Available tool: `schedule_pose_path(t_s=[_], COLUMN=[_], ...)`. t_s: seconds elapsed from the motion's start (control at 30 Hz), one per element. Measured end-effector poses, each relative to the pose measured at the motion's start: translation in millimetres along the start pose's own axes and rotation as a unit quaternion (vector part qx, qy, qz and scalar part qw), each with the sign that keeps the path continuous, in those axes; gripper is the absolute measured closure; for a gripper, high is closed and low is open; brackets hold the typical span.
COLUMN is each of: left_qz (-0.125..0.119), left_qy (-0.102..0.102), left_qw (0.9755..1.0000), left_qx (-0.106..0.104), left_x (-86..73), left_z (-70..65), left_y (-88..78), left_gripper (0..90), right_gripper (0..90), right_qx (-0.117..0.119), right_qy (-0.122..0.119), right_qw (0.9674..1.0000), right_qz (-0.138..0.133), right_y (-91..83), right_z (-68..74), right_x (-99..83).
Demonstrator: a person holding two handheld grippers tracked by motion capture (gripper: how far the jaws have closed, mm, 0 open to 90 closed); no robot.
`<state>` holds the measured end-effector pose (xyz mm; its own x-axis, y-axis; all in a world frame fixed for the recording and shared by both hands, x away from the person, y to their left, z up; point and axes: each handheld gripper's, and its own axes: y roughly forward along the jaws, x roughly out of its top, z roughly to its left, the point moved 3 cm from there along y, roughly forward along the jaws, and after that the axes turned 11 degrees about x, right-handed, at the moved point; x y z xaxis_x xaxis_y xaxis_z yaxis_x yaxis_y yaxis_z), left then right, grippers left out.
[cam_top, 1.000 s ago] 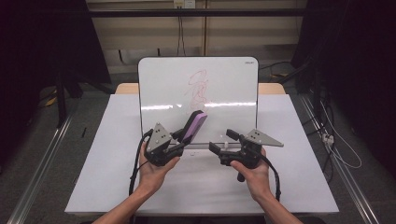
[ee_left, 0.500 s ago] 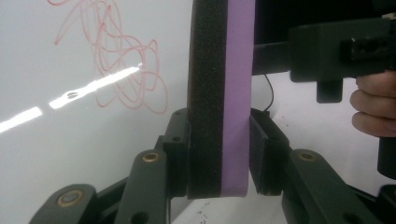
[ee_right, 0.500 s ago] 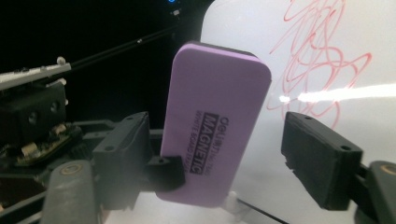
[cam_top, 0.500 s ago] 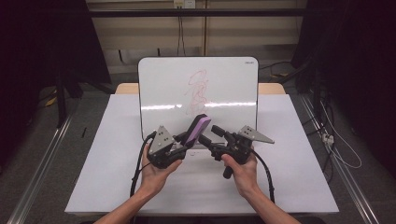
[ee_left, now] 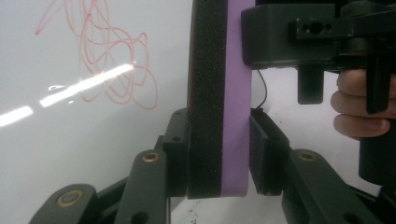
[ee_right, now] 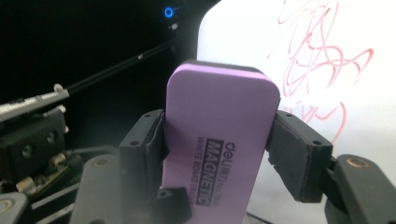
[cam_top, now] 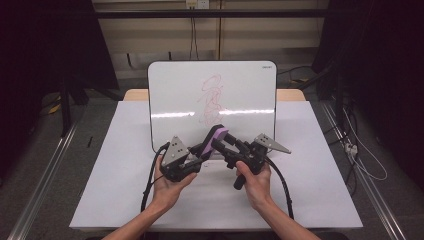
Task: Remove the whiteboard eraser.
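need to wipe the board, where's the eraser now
In the high view the eraser is mid-table, held between the left gripper and right gripper, at the whiteboard's lower edge.

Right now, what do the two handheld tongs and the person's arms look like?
Both tongs, left and right, are black with jointed links and brass-coloured pivot pins. Each carries a grey three-cornered plate on top and trails a black cable toward the person. The forearms are bare, with no sleeves in sight.

My right hand-held gripper [ee_right: 219, 154] on purple eraser [ee_right: 219, 144]
Jaws just closed, pads touching both long edges; red-scribbled whiteboard [ee_right: 322, 60] behind.
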<state>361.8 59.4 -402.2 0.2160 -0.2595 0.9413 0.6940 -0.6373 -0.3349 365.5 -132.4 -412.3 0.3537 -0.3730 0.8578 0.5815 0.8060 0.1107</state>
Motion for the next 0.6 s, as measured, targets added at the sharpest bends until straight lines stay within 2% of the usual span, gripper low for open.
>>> schedule_pose_path(t_s=[0.17, 0.3, 0.6], left_qz=[0.0, 0.004, 0.01], left_qy=[-0.009, -0.007, -0.004], left_qw=[1.0, 1.0, 0.9999], left_qx=[-0.003, -0.002, -0.002], left_x=[-0.7, -2.6, -5.9], left_z=[0.6, 1.1, 0.2], left_y=[0.8, 2.1, 4.2], left_gripper=[63.9, 63.8, 63.6], right_gripper=[39.5, 40.6, 41.3], right_qx=[-0.003, -0.005, -0.009], right_qy=[0.001, 0.001, -0.013], right_qw=[1.0, 1.0, 0.9998], right_qz=[-0.008, -0.008, 0.006], right_y=[1.1, 2.4, 2.2], right_z=[0.6, 0.8, 1.3], right_x=[-0.4, -1.7, -3.9])
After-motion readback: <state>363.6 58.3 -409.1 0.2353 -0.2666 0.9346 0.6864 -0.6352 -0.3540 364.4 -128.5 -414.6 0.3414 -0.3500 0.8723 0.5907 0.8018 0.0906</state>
